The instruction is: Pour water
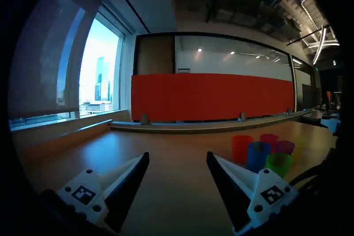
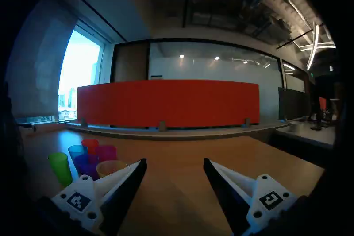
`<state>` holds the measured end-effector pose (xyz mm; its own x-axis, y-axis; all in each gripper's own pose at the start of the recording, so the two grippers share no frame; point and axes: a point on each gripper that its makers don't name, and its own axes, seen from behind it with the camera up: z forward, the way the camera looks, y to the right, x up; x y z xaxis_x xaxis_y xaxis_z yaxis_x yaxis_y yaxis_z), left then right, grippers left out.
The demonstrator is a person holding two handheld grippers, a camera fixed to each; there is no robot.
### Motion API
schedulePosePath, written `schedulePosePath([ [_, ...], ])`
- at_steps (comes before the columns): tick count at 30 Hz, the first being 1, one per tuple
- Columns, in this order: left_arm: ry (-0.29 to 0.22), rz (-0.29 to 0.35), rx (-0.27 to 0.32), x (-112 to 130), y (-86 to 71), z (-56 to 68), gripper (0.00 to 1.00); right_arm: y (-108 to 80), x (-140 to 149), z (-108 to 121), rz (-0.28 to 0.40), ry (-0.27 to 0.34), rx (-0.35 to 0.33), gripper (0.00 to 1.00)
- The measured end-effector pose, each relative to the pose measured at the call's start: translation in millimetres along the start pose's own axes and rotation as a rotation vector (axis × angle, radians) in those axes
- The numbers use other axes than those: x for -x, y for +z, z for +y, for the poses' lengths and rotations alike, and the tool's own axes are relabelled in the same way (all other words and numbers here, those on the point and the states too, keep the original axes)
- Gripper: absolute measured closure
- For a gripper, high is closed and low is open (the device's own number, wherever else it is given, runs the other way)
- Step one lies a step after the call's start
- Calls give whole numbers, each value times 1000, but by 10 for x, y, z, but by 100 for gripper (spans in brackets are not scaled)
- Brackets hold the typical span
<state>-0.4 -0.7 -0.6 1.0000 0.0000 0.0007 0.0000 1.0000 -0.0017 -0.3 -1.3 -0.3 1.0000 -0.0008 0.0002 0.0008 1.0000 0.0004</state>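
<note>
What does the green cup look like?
The green cup is a see-through tumbler, plastic by its look, standing upright and open-topped on the wooden table. It sits at the edge of the bunch of coloured cups, nearest a blue cup. Nothing grips it. Whether it holds water is unclear.

No legible text or numbers; coded marker squares (image 1: 83, 195) on left claw (image 1: 177, 153), right claw (image 2: 175, 160).

wooden desk (image 1: 177, 147) | red partition (image 1: 212, 96) | window (image 1: 99, 74) (daylight)
</note>
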Motion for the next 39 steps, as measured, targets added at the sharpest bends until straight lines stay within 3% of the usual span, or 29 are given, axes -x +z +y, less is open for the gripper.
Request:
schedulePosePath([
  [12,3,-1,21,-7,17,37,4,-8,-1,-4,2,2,-4,1],
  [18,21,-1,17,-112,40,60,4,-22,-234,-68,24,11,-22,1],
  [27,20,40,72,-748,79,222,4,4,-764,-75,21,-3,-31,1],
  [39,45,53,103,-1568,152,231,4,34,-1553,-118,28,-12,-69,1],
])
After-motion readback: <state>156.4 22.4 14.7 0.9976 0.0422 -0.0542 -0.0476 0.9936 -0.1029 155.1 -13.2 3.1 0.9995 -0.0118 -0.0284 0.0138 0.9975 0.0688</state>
